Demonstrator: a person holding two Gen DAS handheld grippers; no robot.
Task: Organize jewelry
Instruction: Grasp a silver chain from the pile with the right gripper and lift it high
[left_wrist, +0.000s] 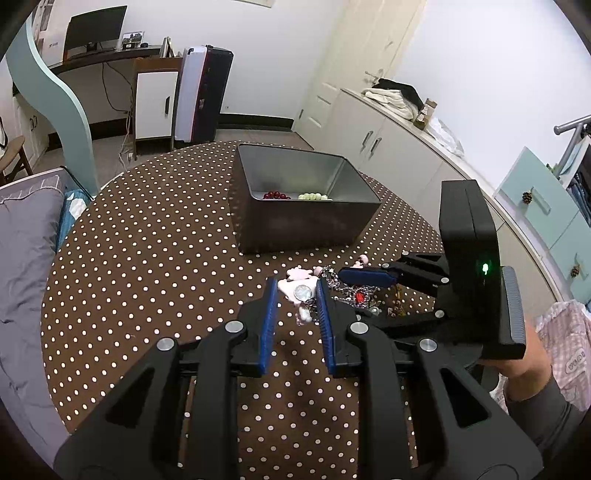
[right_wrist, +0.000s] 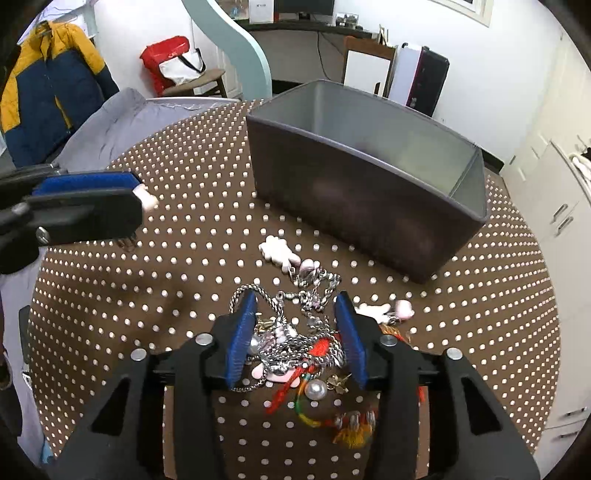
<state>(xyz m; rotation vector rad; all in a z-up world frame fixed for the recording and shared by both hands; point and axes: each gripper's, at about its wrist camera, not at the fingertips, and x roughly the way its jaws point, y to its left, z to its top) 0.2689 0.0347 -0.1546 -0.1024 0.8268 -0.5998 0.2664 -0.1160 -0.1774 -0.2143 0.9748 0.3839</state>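
A tangled jewelry pile (right_wrist: 295, 343) of silver chains, pearls, pink charms and red cord lies on the dotted tablecloth in front of a grey metal box (left_wrist: 306, 201). The box holds a red bead bracelet (left_wrist: 275, 195) and a pale green bead bracelet (left_wrist: 313, 196). My left gripper (left_wrist: 295, 295) is open, its blue pads on either side of a pink charm piece with a round silver pendant (left_wrist: 303, 292). My right gripper (right_wrist: 295, 314) is open and straddles the silver chains of the pile. The right gripper also shows in the left wrist view (left_wrist: 369, 277).
The round table (left_wrist: 147, 240) has a brown cloth with white dots. The box (right_wrist: 369, 192) stands just behind the pile. A grey cushion (left_wrist: 22, 251) lies off the table's left edge. White cabinets (left_wrist: 406, 155) run along the right wall.
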